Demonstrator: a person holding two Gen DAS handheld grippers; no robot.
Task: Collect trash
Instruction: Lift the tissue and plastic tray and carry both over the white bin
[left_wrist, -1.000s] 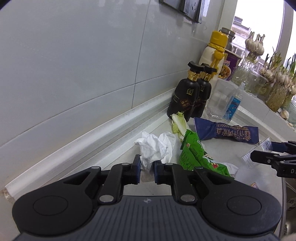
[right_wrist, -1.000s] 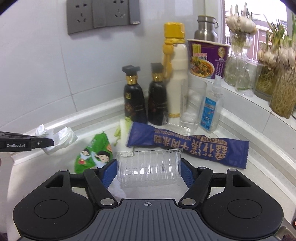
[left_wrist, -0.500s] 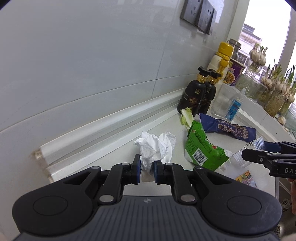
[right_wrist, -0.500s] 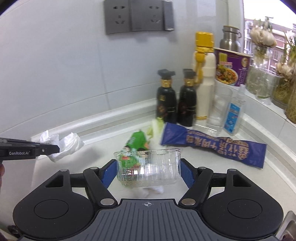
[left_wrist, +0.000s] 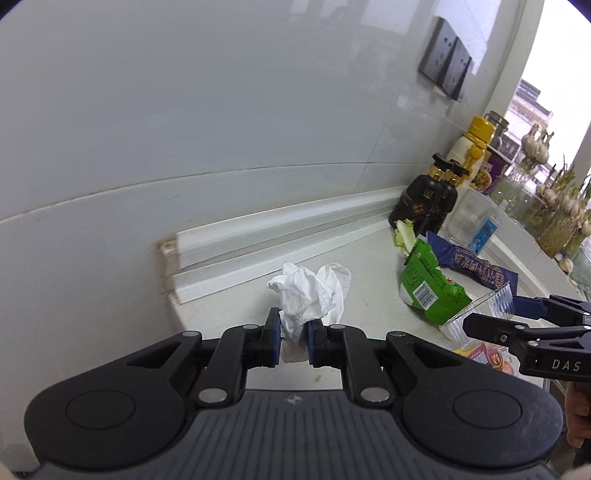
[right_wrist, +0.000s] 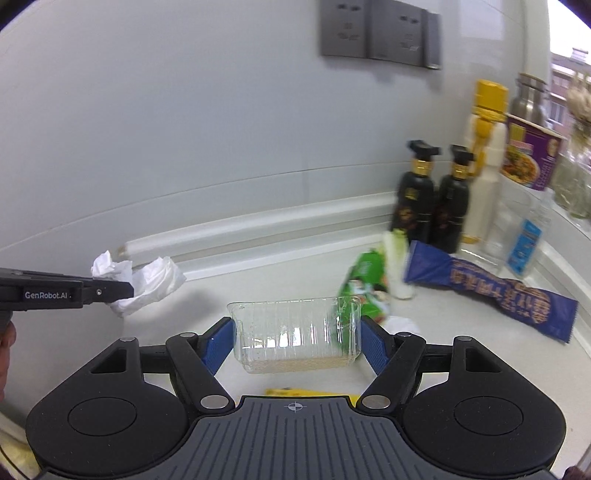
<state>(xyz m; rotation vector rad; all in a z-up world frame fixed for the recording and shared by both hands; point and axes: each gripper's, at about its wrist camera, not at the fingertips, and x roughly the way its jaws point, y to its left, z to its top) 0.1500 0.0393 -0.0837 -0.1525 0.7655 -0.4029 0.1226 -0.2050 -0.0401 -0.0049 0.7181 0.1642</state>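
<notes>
So my left gripper (left_wrist: 291, 334) has its jaws nearly closed, pinching a crumpled white tissue (left_wrist: 310, 291) that sticks up and forward between the blue pads. From the right wrist camera you can see the same tissue (right_wrist: 144, 282) hanging off the tip of that gripper, lifted off the bench (right_wrist: 258, 284) with its shadow underneath.

My right gripper (right_wrist: 297, 339) has its jaws spread wide and clamped on a clear plastic tray (right_wrist: 295, 332), one pad on each short end. The tray's held level-ish, open side up, with some pale crumbs along its bottom edge.

The rest of the trash sits on the bench further right: a green snack wrapper (right_wrist: 364, 280), a piece of cabbage leaf (right_wrist: 397, 266) right beside it, and a long blue noodle wrapper (right_wrist: 491, 291) lying flat toward the corner. There's a small white scrap (right_wrist: 400, 325) near the tray's right end, and a yellow packet (right_wrist: 306, 392) peeking out just below the tray.

Behind that, against the wall, stand two dark bottles (right_wrist: 430, 199) with gold collars, a cream bottle with a yellow cap (right_wrist: 484, 162), and a purple noodle cup (right_wrist: 528, 157). Grey wall sockets (right_wrist: 380, 35) are up above.
</notes>
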